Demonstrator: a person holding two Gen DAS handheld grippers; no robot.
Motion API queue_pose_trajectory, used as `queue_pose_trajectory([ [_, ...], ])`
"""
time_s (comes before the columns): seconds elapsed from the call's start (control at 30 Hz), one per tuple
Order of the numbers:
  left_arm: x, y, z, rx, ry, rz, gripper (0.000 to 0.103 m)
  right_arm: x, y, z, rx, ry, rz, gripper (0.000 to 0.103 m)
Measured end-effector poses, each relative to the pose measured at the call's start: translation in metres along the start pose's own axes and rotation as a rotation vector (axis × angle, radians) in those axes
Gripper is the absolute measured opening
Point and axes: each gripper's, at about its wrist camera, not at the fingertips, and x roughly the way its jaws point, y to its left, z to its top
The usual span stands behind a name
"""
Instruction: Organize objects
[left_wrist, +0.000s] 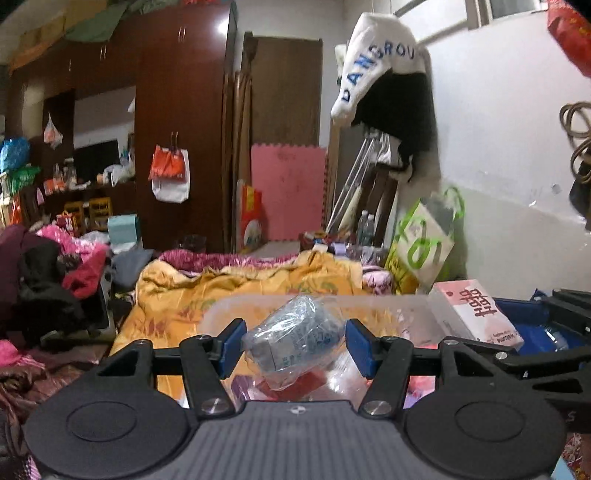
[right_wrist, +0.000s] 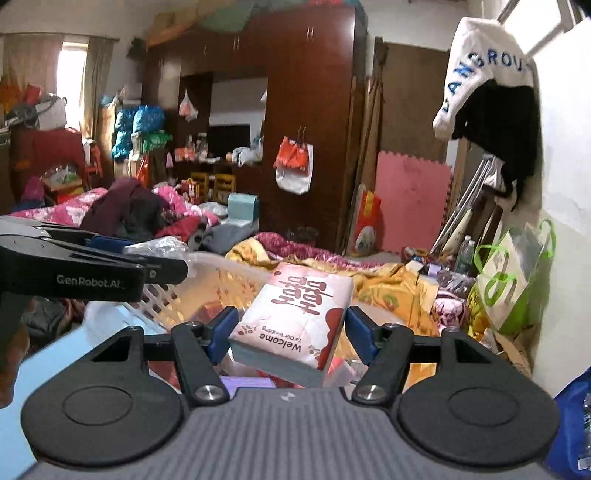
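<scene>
Here the left gripper (left_wrist: 293, 345) pinches a plastic-wrapped bundle (left_wrist: 293, 338) at the lower centre of the left wrist view, its 2 blue pads pressed on the crinkled film. The wrap looks loose and slippery, so I judge the grip bears mostly on film, not on the solid contents; the bundle could slide out or swing if the hand tips. A tail of film hangs below the pads, and it might catch on a rim.

In the right wrist view the right gripper (right_wrist: 289, 338) clamps a pink tissue pack (right_wrist: 295, 325) printed "Welcome", at lower centre, with both pads touching its sides. The pack juts forward past the pads and droops slightly at its near end. It is soft, so a hard squeeze would crush it, while a slack hold could let it pivot and drop.

Just beyond both loads sits a translucent plastic basket (right_wrist: 221, 284), left of centre in the right wrist view, with small items inside that I cannot make out. The 2 grippers ride close together, the left one filling the left edge of that view, so a careless swing could knock them.

Farther back, across the middle of the frame, lies a rumpled yellow quilt (left_wrist: 207, 291). Anything dropped there may sink into the folds.
</scene>
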Motion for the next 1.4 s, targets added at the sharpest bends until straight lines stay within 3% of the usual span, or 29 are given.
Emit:
queue_pose_trajectory([
  [0.07,0.008,0.004,-0.006,0.004,0.021,0.006,0.088,0.005,-0.002,-0.009,-0.006,0.004,0.011,0.080],
  [0.13,0.012,0.007,-0.011,0.001,0.028,-0.021,0.090,0.000,-0.001,-0.016,-0.026,-0.029,-0.036,0.103],
  [0.27,0.000,0.010,-0.025,0.000,-0.013,-0.074,0.092,-0.027,0.000,-0.021,-0.022,-0.095,-0.035,0.103],
  [0.4,-0.029,0.009,-0.037,-0.019,-0.061,-0.104,0.099,-0.050,-0.019,-0.021,0.117,-0.125,-0.026,0.103],
  [0.57,-0.062,0.004,-0.047,-0.032,-0.114,-0.096,0.100,-0.076,-0.034,-0.036,0.230,-0.103,-0.171,0.103],
  [0.73,-0.071,-0.011,-0.056,0.028,-0.056,-0.077,0.100,-0.098,-0.026,-0.054,0.166,-0.107,-0.186,0.103],
  [0.9,-0.078,-0.019,-0.064,0.056,-0.081,-0.036,0.100,-0.106,-0.015,-0.060,0.125,-0.066,-0.235,0.103],
  [1.1,-0.081,-0.015,-0.068,0.057,-0.062,-0.043,0.100,-0.109,-0.014,-0.069,0.156,-0.057,-0.153,0.103],
  [1.4,-0.089,-0.019,-0.075,0.091,-0.074,-0.034,0.100,-0.112,-0.006,-0.083,0.170,-0.051,-0.112,0.103],
])
